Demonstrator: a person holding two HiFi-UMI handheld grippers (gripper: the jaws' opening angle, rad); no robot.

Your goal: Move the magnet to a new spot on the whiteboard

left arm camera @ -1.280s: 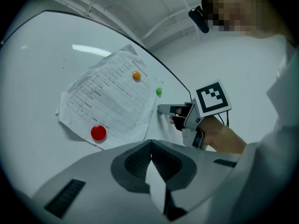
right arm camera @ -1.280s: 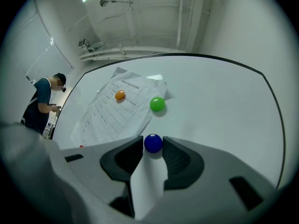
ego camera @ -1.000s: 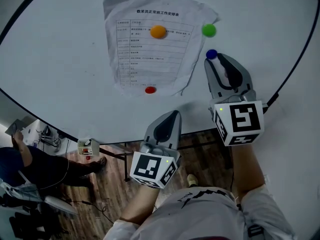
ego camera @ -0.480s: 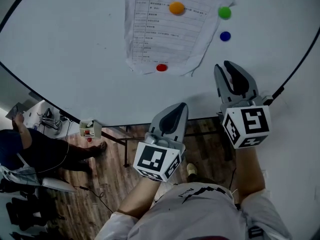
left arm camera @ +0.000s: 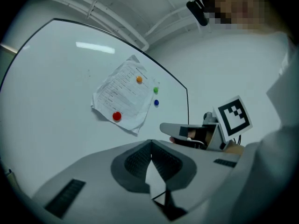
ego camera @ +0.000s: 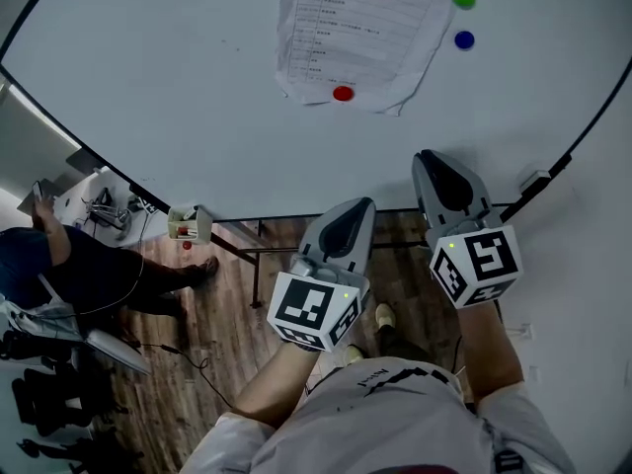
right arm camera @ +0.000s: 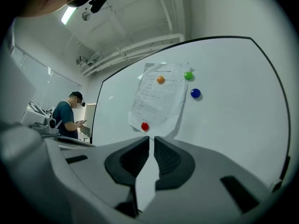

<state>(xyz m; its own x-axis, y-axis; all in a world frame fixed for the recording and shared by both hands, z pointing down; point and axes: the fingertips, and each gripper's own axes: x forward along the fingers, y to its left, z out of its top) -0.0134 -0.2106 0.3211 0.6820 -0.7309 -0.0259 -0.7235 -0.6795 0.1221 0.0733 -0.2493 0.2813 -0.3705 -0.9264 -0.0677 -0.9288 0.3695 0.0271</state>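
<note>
Head view: blue magnet sits on the whiteboard, well ahead of the right tongs and left tongs, touching neither. Left gripper view: tongs pressed together, empty. Right gripper view: tongs narrow, closing on nothing; the move is judged either finished or not begun.

Cool, even overhead light fills my views. A ceiling lamp glows at the upper left of my right gripper view, and a pale strip of glare lies on the whiteboard. The fisheye lens bends the board's edge and blackens the corners. The sheet casts a faint shadow; its print looks soft, perhaps from low resolution.
</note>
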